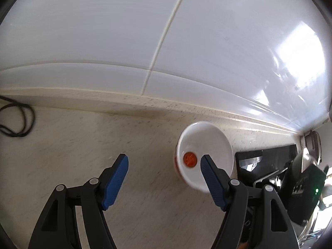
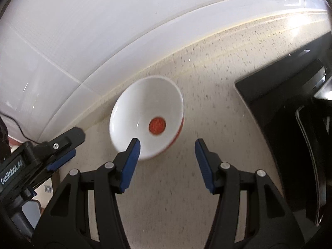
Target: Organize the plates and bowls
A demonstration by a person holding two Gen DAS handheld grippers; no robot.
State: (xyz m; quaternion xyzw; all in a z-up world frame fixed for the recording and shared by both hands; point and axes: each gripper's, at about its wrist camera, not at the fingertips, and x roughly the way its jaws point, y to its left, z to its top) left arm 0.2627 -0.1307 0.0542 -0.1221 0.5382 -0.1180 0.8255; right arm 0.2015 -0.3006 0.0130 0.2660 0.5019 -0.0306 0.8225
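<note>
Two empty grippers close in on one bowl

We see the white bowl (image 2: pixel 146 116), red dot at its bottom, upright on the speckled counter (image 2: pixel 217 78) just beside the tiled wall (image 2: pixel 103 20). Our right gripper (image 2: pixel 166 161) hangs spread and empty just short of the bowl; our left gripper (image 1: pixel 164 178) is spread too, holding nothing. To grip well, we judge one pad should go inside the near rim, one outside, squeezing gently, clear of the black appliance (image 2: pixel 290 124) beside the bowl.

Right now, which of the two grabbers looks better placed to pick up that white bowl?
Probably the right gripper. Its open jaws face the white bowl almost straight on, just short of its near rim. The left gripper is open too, but the bowl lies off towards its right finger.
</note>
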